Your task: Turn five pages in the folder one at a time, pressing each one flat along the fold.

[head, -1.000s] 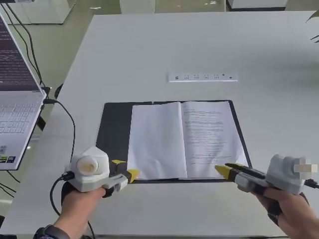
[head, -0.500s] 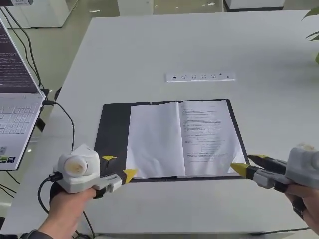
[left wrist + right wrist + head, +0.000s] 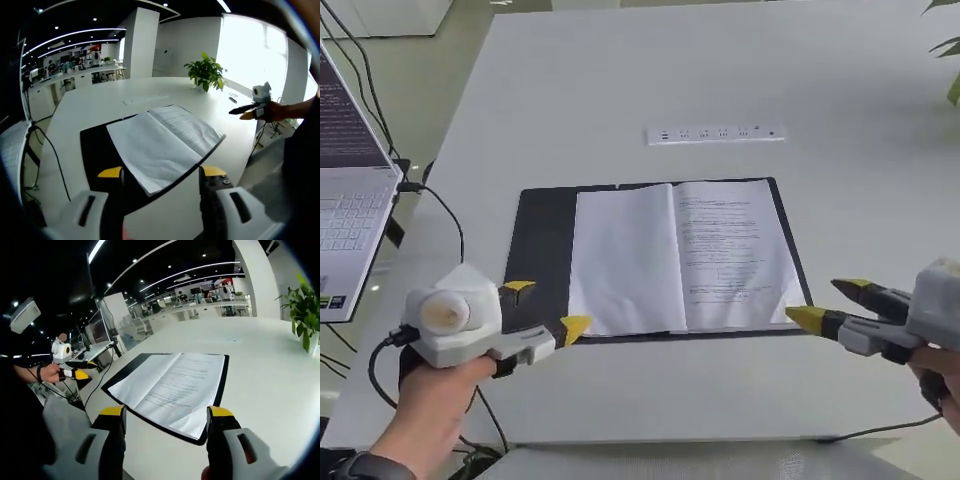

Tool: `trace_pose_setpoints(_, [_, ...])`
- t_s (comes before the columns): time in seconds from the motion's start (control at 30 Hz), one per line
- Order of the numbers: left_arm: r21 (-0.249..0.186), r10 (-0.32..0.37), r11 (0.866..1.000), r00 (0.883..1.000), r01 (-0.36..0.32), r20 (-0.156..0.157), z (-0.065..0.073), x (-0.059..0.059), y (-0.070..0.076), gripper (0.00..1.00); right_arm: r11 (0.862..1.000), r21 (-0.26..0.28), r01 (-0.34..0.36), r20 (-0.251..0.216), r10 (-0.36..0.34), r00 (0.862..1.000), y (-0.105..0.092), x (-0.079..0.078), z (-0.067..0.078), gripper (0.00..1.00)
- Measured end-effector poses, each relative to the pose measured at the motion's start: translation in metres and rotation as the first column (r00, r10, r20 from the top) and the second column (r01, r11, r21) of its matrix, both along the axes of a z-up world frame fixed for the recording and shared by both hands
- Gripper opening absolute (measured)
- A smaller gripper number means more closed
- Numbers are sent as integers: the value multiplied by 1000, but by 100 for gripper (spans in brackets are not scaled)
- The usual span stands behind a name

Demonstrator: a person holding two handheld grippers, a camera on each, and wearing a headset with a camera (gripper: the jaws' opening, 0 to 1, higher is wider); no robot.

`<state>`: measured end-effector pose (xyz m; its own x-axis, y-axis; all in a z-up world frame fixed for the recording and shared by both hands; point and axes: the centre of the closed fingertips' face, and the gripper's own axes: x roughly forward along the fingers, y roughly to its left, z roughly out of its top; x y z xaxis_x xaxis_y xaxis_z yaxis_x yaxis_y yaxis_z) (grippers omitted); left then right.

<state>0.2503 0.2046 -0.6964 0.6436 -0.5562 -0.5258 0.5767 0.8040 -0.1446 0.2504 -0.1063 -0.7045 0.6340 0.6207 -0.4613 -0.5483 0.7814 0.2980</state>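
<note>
One open black folder [image 3: 542, 250], one long white power strip [image 3: 715, 134], one silver laptop [image 3: 345, 200], one green potted plant [image 3: 205, 74], and two yellow-tipped grey tools: left gripper [image 3: 546, 307], right gripper [image 3: 828, 301].

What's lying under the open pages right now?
The black folder, its left flap bare, lying on the white table. Any sheets beneath the pages are covered.

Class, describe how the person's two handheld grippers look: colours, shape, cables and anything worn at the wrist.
The left gripper and right gripper each have a bulky white-grey plastic body with dark, yellow-tipped jaws. A black cable leaves the back of the left one. A dark band sits on the left wrist.
</note>
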Motion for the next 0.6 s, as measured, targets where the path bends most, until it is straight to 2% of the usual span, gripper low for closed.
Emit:
trace_pose_setpoints(0.2, [-15,11,1000,1000,-11,6,2,-8,0,69,1000,-13,-3,2,3,1000,0,-9,2,69])
trace_pose_setpoints(0.27, [-29,20,999,1000,-20,-4,1,-12,-1,72,1000,-25,-4,4,4,1000,0,-12,2,71])
trace_pose_setpoints(0.37, [-21,22,1000,1000,-22,-10,0,-17,-2,75,999,-33,-3,-3,3,1000,0,-18,1,72])
trace_pose_setpoints(0.6, [-22,31,999,999,-31,-13,0,-17,-1,76,999,-43,-3,-17,3,1000,-1,-24,-3,73])
